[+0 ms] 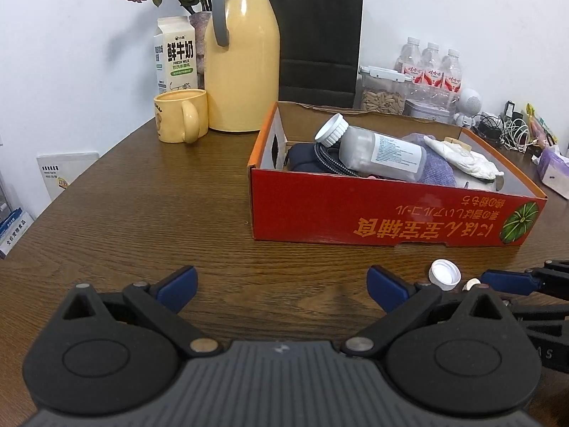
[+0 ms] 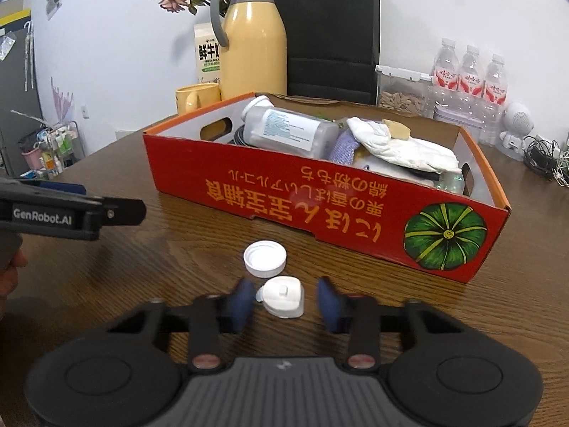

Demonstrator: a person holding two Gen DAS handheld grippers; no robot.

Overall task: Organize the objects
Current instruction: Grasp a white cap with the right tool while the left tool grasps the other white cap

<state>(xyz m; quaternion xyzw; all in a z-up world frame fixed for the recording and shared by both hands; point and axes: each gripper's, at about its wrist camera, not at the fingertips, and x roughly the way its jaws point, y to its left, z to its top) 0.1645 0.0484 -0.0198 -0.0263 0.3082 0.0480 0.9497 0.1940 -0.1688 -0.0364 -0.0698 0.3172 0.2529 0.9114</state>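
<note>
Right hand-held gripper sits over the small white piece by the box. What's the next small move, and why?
Probably close the right hand-held gripper on the small white plug-like piece. Its blue fingers are open on either side of the piece, which lies on the table beside a loose white cap, outside the red box holding the other items.

table (image 1: 142, 213): glossy wood grain | box (image 2: 284, 210): printed cardboard | cap (image 2: 265, 258): smooth white plastic | glove (image 2: 402, 149): cloth

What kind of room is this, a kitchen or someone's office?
Probably an office break corner or a lived-in room, not a proper kitchen: a wooden table holds a yellow thermos, bottled water and tangled charger cables.
</note>
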